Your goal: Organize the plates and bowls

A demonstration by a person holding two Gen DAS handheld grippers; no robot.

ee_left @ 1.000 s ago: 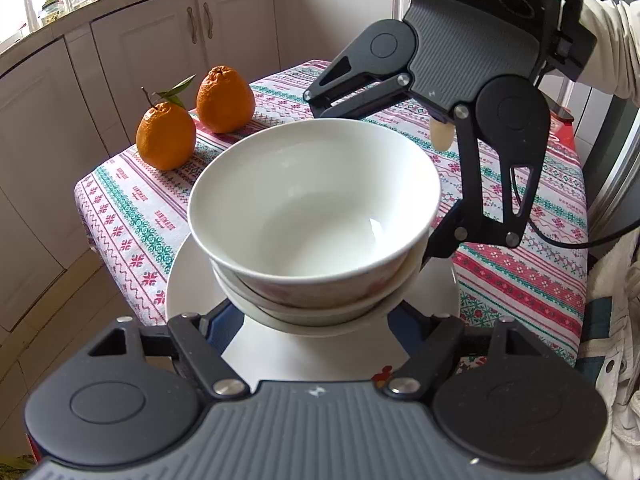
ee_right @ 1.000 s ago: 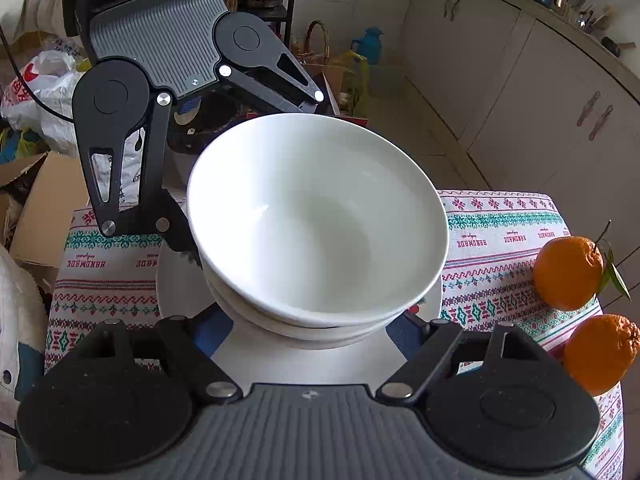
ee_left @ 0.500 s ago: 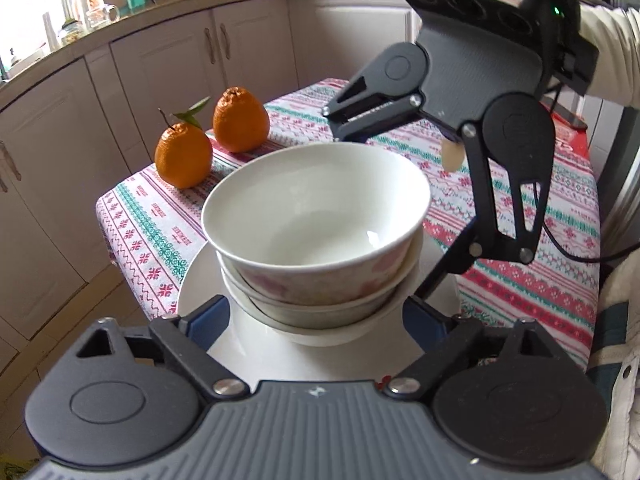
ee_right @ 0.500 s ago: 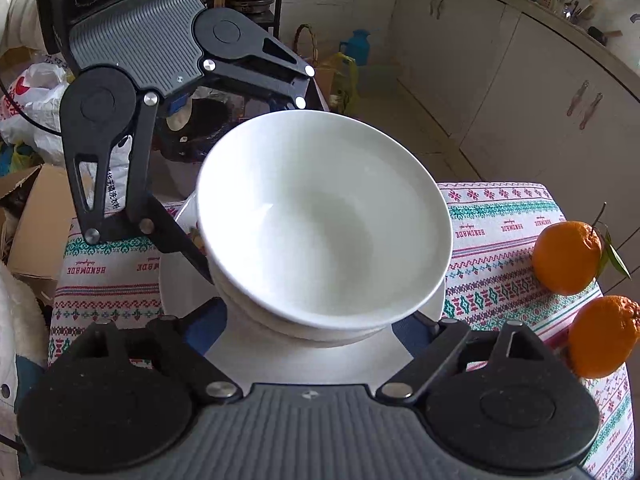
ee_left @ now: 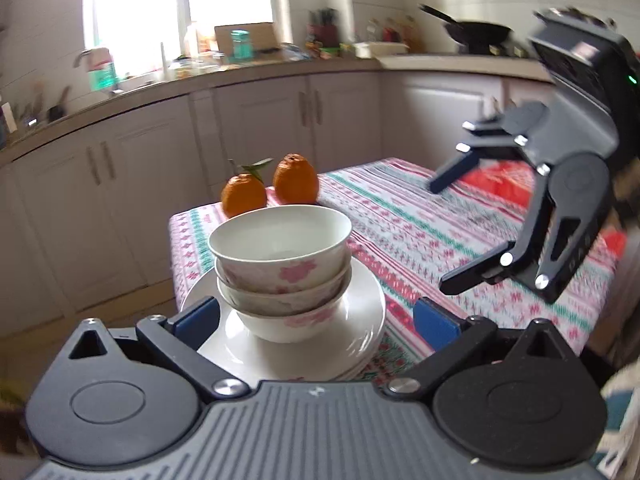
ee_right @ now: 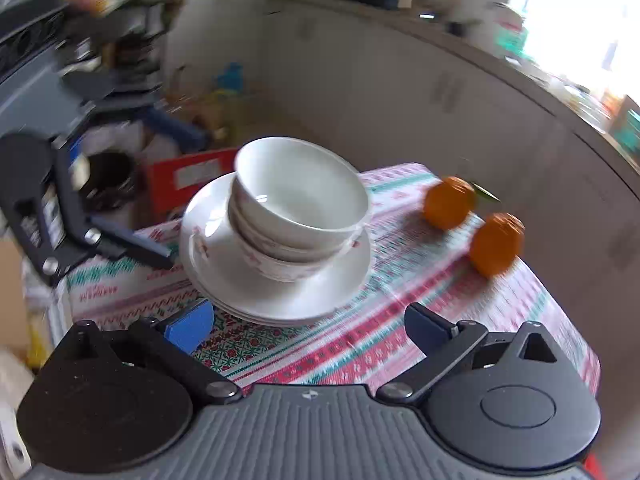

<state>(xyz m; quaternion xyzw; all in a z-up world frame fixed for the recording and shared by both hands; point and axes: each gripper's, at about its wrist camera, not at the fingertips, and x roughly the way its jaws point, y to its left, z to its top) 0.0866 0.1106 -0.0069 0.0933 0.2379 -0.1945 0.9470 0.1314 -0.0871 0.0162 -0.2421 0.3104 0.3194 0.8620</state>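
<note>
While bowls point(ee_left: 280, 272) sit stacked on plates point(ee_left: 360, 320), oranges point(ee_left: 296, 180) stand behind.

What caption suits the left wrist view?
Three nested white floral bowls on stacked white plates; both tools opening, empty.

Bright window point(ee_left: 180, 8) glare washes both fisheye views; the right wrist view smears with motion blur.
</note>
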